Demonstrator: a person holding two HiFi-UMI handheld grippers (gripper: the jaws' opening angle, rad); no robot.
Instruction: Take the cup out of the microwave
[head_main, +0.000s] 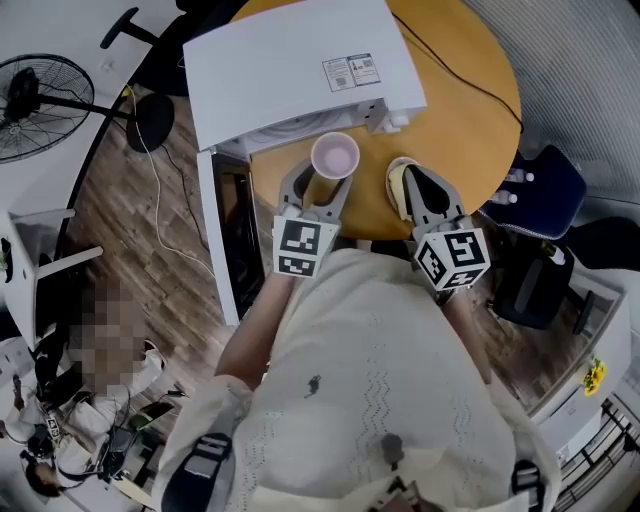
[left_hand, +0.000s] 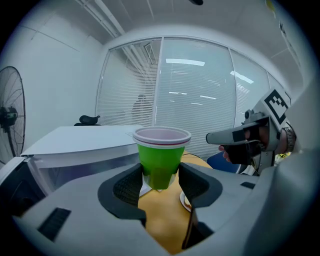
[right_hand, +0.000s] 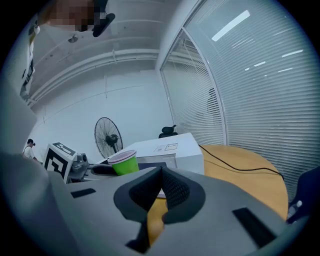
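Note:
A green cup (head_main: 334, 155) with a white rim and pale pink inside hangs just in front of the white microwave (head_main: 300, 65), over the round wooden table (head_main: 470, 110). My left gripper (head_main: 320, 184) is shut on the lower part of the cup (left_hand: 161, 156), one pad on each side, and holds it upright above the tabletop. The microwave's door (head_main: 222, 235) stands open to the left. My right gripper (head_main: 416, 182) is to the right of the cup, shut with nothing in it; its pads (right_hand: 167, 190) touch. In the right gripper view the cup (right_hand: 124, 162) shows at the left.
A small white and yellow dish (head_main: 396, 176) lies on the table under my right gripper. A black cable (head_main: 455, 68) runs across the table's far side. A standing fan (head_main: 35, 105) and a chair base (head_main: 150, 118) are on the floor at left, and a dark blue seat (head_main: 545, 185) at right.

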